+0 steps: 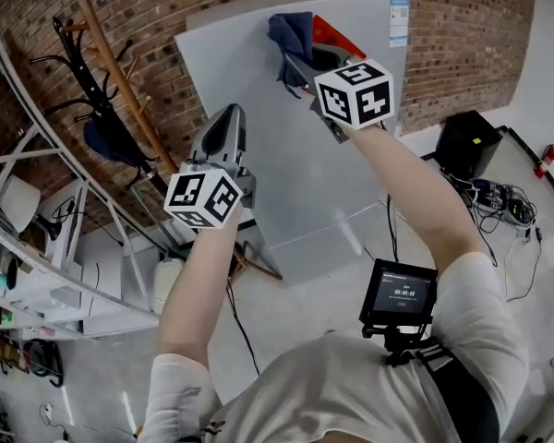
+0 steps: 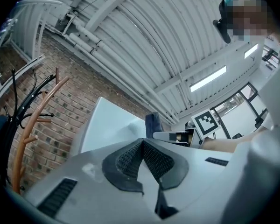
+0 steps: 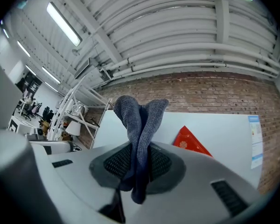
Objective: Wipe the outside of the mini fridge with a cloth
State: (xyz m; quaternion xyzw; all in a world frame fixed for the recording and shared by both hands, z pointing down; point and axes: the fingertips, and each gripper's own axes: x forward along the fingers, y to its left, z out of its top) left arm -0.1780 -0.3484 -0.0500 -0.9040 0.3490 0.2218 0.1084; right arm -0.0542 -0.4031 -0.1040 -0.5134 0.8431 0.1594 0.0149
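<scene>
Basically the cloth is soft, light knit, so it probably flops and bunches; best pinched through a folded middle. It's up at the mini fridge's top edge, just beside the red sticker on the fridge; contact unclear. Right claw is clamped on the cloth, folds poking past the pads. Left claw is closed, pads together, empty, lower by the fridge's left side.

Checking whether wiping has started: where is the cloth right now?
The blue-grey cloth is clamped in the right gripper, held up at the top of the mini fridge, just left of the red triangle in the head view.
</scene>
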